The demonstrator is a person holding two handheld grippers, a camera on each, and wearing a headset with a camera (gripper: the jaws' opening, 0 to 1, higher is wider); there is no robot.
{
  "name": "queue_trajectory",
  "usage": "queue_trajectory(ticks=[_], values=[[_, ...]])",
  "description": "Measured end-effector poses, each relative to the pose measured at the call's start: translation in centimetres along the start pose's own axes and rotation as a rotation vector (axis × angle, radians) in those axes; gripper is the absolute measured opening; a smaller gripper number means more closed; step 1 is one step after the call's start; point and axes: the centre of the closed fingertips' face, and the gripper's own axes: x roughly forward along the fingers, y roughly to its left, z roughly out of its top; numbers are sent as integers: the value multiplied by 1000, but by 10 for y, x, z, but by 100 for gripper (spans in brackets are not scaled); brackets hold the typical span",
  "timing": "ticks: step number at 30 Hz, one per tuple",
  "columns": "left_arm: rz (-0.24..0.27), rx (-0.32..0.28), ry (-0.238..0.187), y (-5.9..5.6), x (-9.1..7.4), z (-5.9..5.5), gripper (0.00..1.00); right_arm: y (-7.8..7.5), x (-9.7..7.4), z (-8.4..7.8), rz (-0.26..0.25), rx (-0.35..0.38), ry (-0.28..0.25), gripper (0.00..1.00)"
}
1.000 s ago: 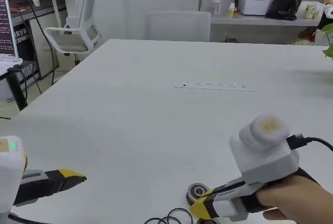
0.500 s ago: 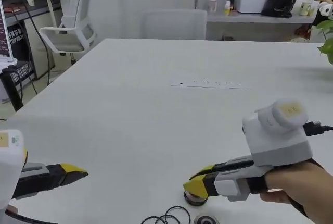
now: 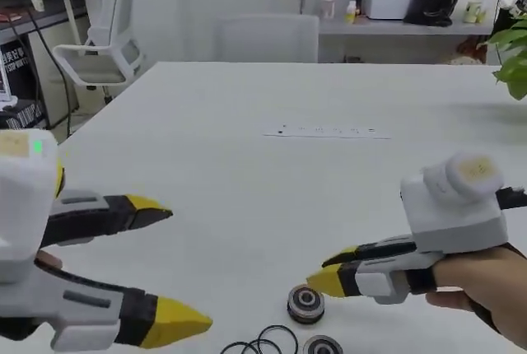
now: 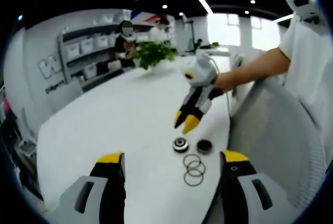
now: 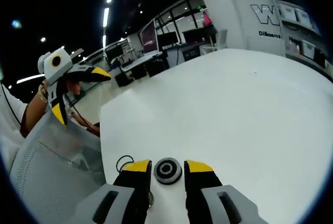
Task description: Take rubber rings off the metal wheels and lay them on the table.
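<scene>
Hovering over one metal wheel near the table's near edge, the right gripper is part-open and empty; the left gripper gapes wide, empty. Three rubber rings already lie beside both wheels; whether more remain is unclear.

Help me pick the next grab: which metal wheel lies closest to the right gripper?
The far wheel, just ahead of the right gripper tips; the other wheel lies nearer the person, beside the loose rings.

One metal wheel lies flat, a second wheel just nearer-right, overlapping black rings flat at left.
</scene>
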Motion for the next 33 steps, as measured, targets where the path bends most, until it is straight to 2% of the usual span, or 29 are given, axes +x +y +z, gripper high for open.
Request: queue_trajectory(ticks=[3,9,13,17,18,19,20,21,23,26,28,31,33], values=[[-3,24,-10,6,9,12,75,-3,0,-6,-9,-23,25,24],[-27,70,-45,10,28,34,73,-2,3,-18,10,-18,64,25],[-62,80,-93,8,44,51,69,-4,4,-25,5,-40,90,26],[-75,103,-104,5,62,62,67,-5,5,-29,5,-53,102,25],[-56,174,-77,8,69,61,66,-5,6,-30,6,-57,102,25],[-54,224,-77,6,73,63,65,-4,7,-30,9,-59,104,25],[-71,267,-99,1,80,67,64,-4,9,-33,13,-63,113,25],[-81,258,-115,-2,83,69,61,-3,9,-35,12,-70,122,25],[-100,202,-150,-3,93,73,56,-2,10,-39,13,-89,143,25],[-100,195,-146,0,104,66,51,0,11,-39,15,-111,148,24],[-102,183,-126,1,111,56,52,1,11,-38,16,-119,145,23],[-109,170,-98,3,119,38,51,1,11,-36,21,-119,138,23],[-98,150,-47,6,125,18,49,0,12,-36,19,-119,136,23]])
